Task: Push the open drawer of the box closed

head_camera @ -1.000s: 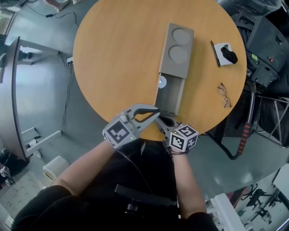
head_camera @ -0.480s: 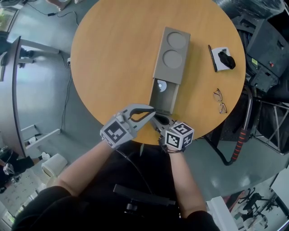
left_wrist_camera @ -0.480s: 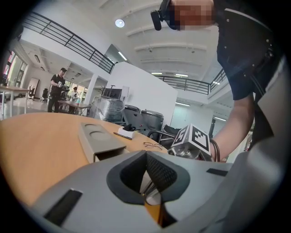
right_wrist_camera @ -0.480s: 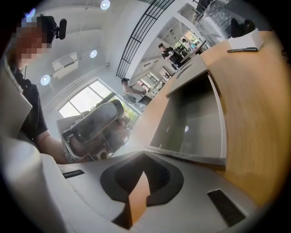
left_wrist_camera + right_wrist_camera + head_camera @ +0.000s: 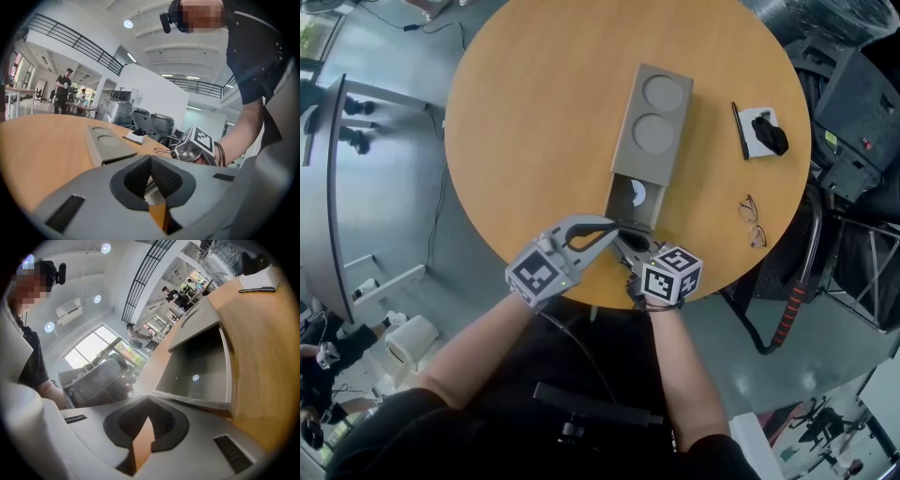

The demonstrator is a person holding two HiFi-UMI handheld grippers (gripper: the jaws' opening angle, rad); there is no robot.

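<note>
Now left gripper (image 5: 615, 225) jaws pressed together, empty, tip at drawer (image 5: 634, 201) front. Right gripper (image 5: 627, 247) likewise closed, empty, just beside. Closed tips likely serve as blunt pusher. Drawer partly out of box (image 5: 652, 112), near table (image 5: 516, 141) edge.

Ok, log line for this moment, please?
drawer: partly open | left gripper: shut, empty, at drawer front | right gripper: shut, empty, at drawer front
</note>
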